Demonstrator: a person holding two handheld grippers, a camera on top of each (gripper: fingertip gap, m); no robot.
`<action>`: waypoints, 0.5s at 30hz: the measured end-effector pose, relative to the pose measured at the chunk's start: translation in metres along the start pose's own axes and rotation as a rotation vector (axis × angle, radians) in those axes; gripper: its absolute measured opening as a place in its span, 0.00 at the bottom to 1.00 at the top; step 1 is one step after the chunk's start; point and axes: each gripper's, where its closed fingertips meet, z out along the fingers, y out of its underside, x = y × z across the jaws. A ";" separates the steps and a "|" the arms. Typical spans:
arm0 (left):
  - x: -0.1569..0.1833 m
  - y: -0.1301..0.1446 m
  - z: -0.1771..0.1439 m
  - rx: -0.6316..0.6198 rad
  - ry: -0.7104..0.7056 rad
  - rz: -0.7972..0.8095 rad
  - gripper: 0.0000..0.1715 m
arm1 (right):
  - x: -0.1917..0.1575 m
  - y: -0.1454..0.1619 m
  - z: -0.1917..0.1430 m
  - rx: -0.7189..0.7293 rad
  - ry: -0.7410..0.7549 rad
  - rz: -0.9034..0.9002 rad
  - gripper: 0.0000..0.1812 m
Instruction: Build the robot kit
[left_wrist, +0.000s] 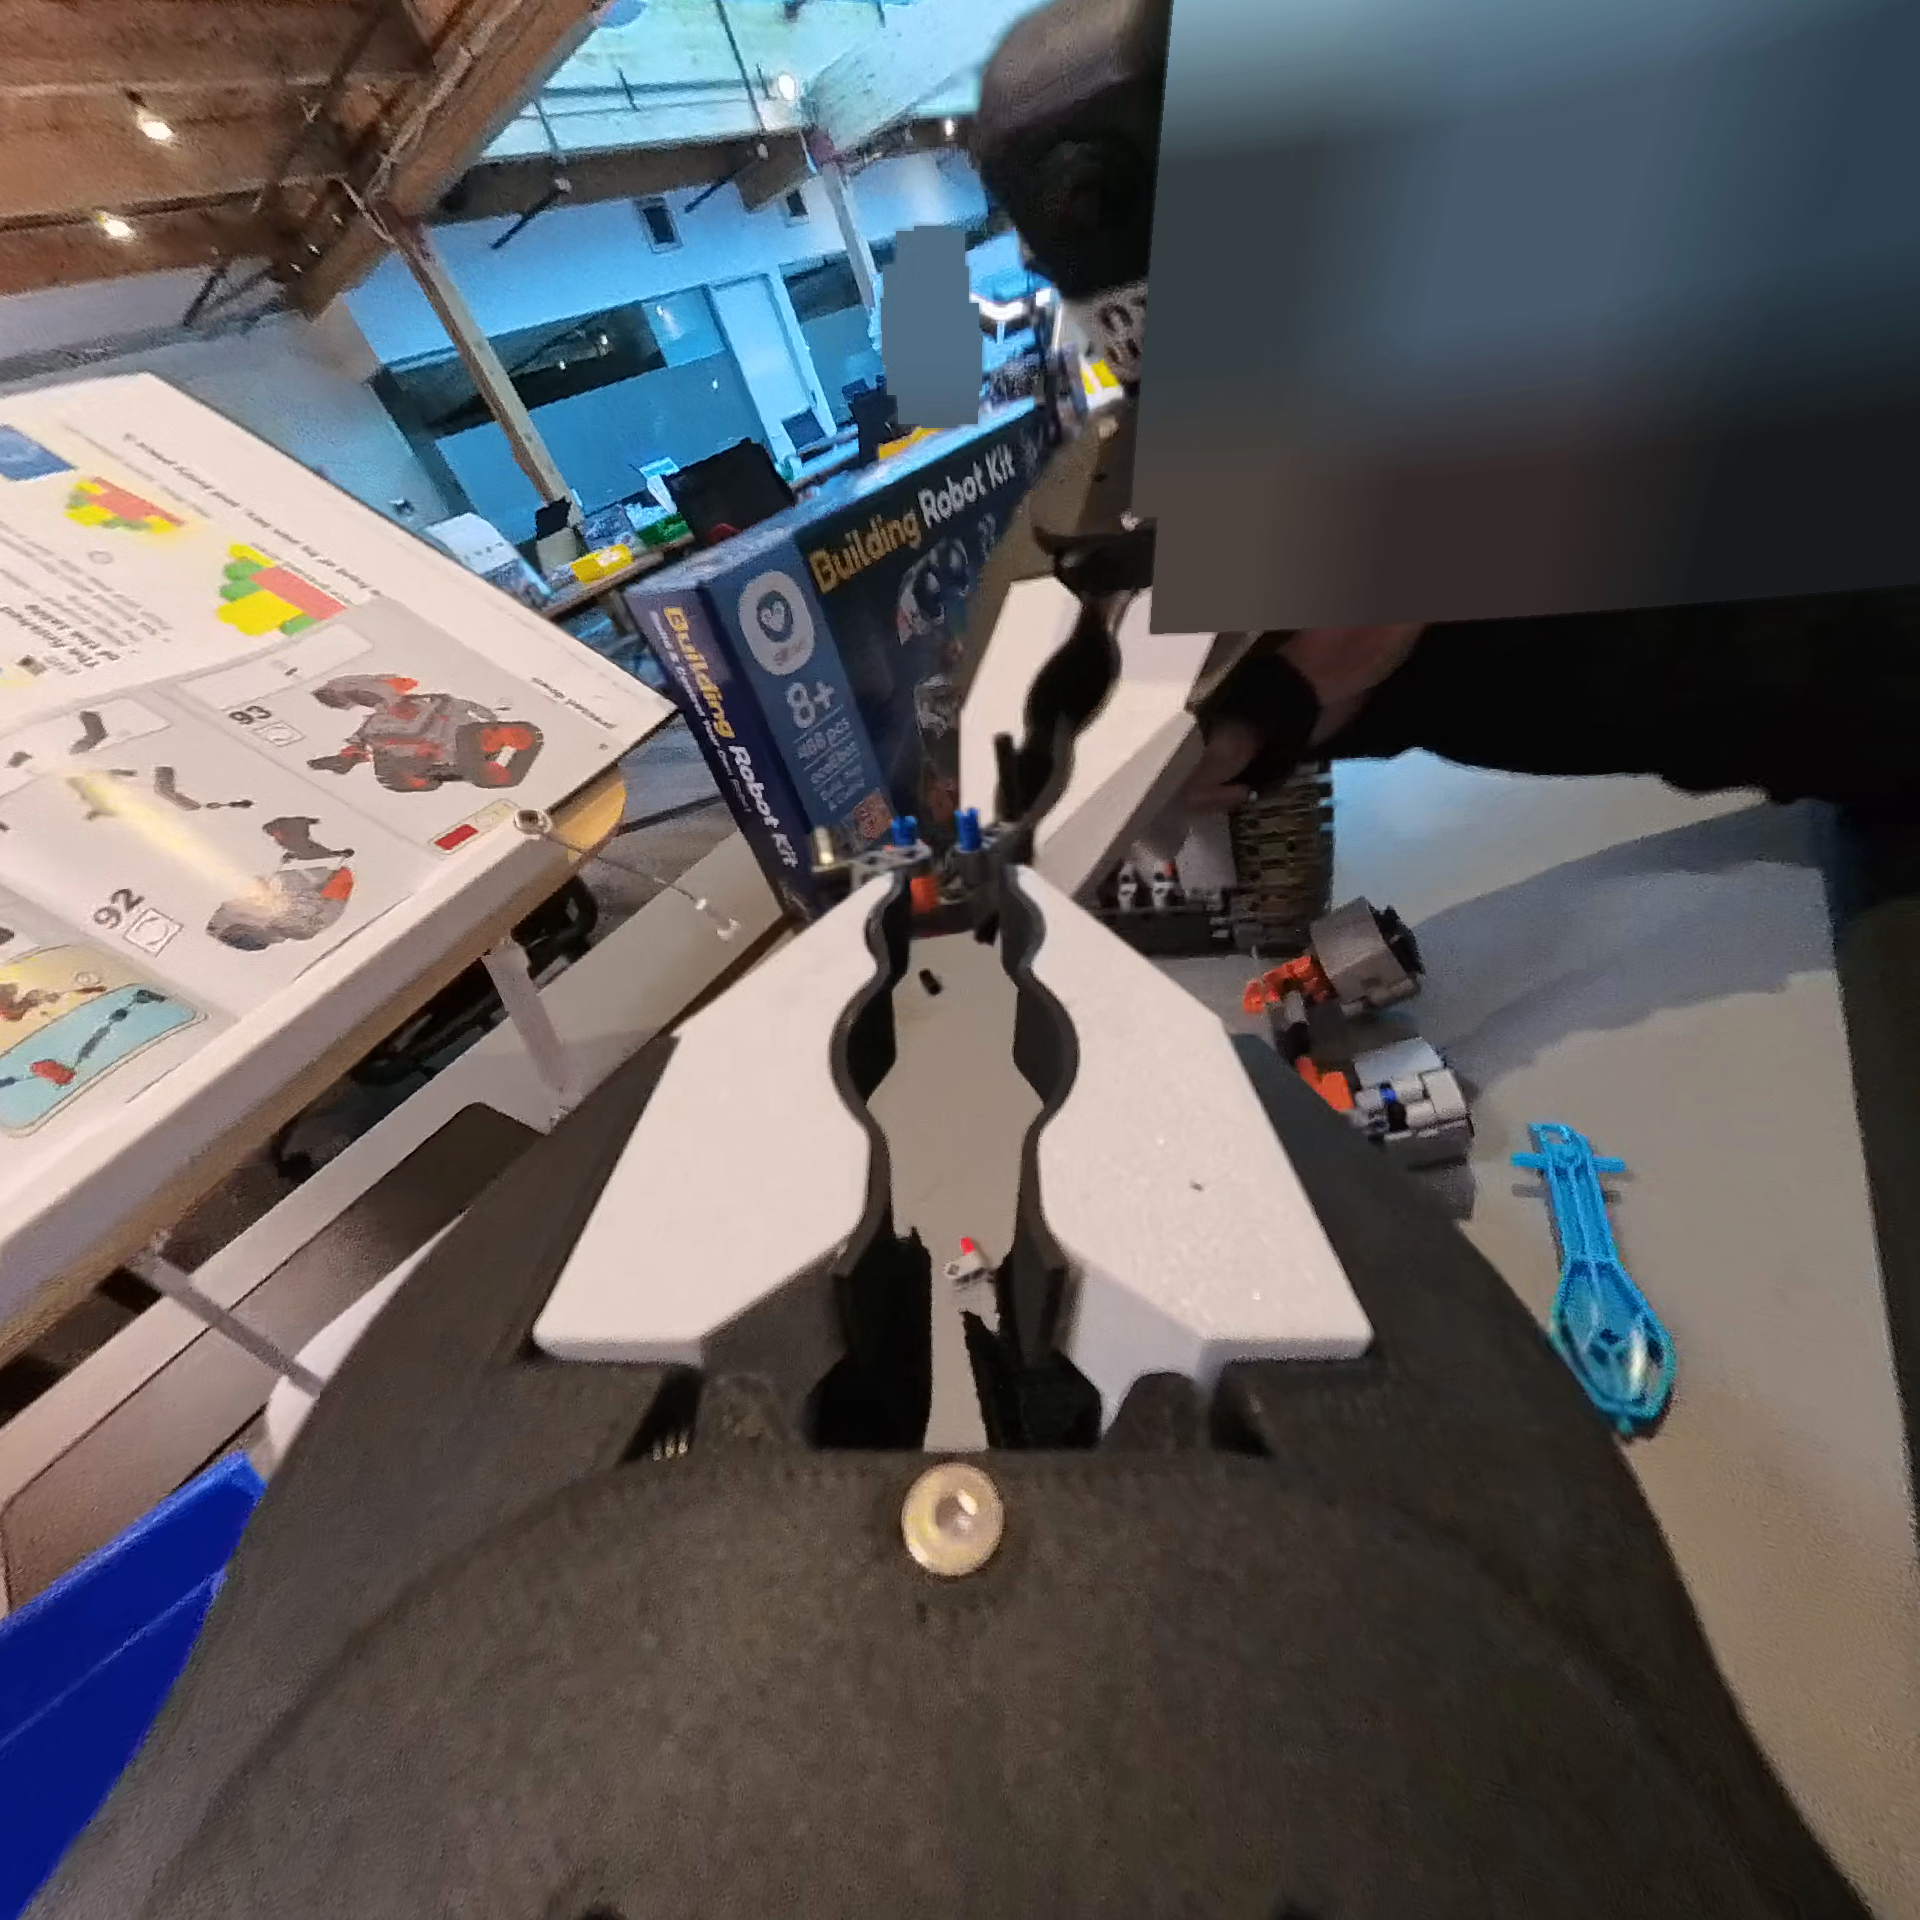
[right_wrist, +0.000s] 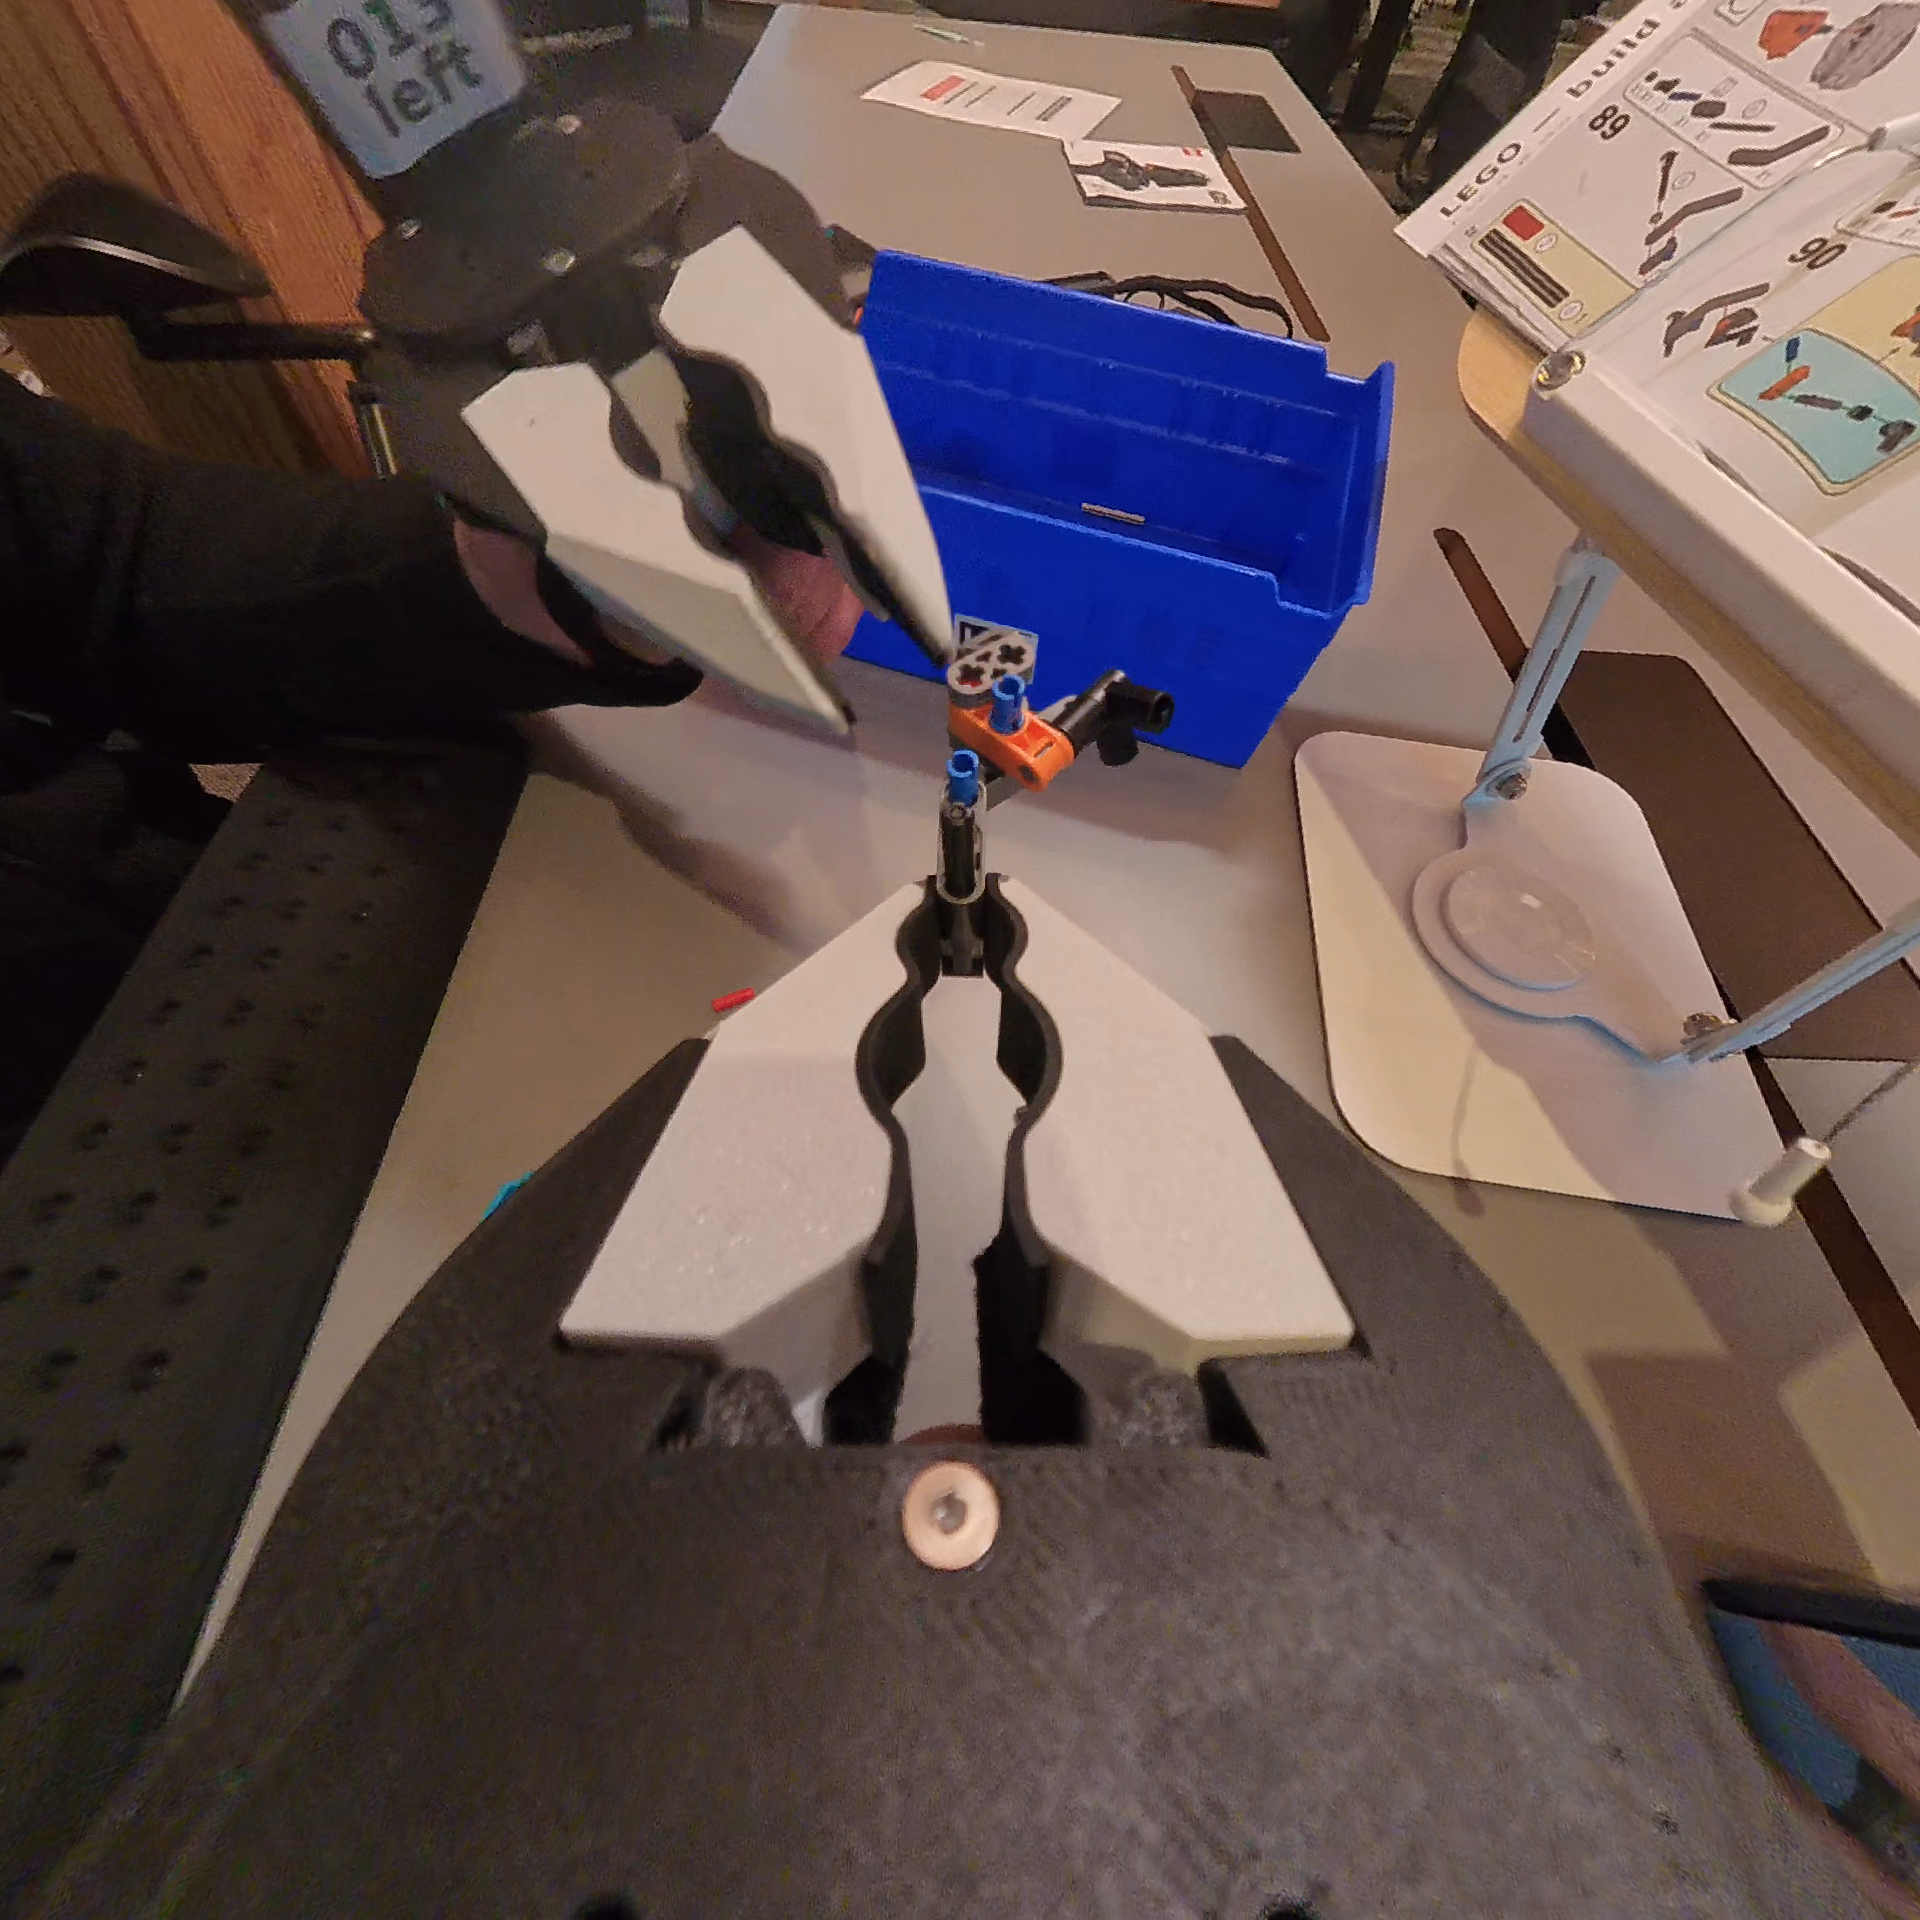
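My left gripper (left_wrist: 948, 896) is shut on a small brick assembly (left_wrist: 940, 854) with an orange connector (right_wrist: 1013, 743), a grey cross-hole piece (right_wrist: 992, 660) and blue pins. It holds the assembly above the grey table (right_wrist: 1143, 914). My right gripper (right_wrist: 961, 920) is shut on a black beam (right_wrist: 958, 862) topped by a blue pin (right_wrist: 962, 767), right under the assembly. The beam appears joined to it. Each gripper shows in the other's view: the left (right_wrist: 902, 684) comes in from the upper left, and the right (left_wrist: 1023, 810) comes in from behind the assembly.
A blue bin (right_wrist: 1122, 468) stands behind the assembly. An instruction booklet (left_wrist: 260, 727) rests on a stand with a white base (right_wrist: 1507, 987). The kit box (left_wrist: 831, 675), partly built models (left_wrist: 1361, 966) (left_wrist: 1403, 1101) and a light-blue separator tool (left_wrist: 1600, 1299) are on the table. A black perforated board (right_wrist: 208, 1039) lies at the left. About 4 cm separates my left fingertips from my right. The right tips stand about 25 cm off the white base (right_wrist: 1507, 987).
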 end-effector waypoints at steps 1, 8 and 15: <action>0.002 0.004 0.003 -0.028 -0.005 0.036 0.09 | 0.002 0.000 -0.002 0.001 0.006 0.003 0.03; 0.041 0.006 0.016 -0.048 0.088 0.108 0.07 | 0.015 0.002 -0.010 0.018 0.046 0.025 0.03; 0.045 0.018 0.020 -0.115 0.101 0.152 0.07 | 0.017 0.003 -0.009 0.003 0.073 0.008 0.03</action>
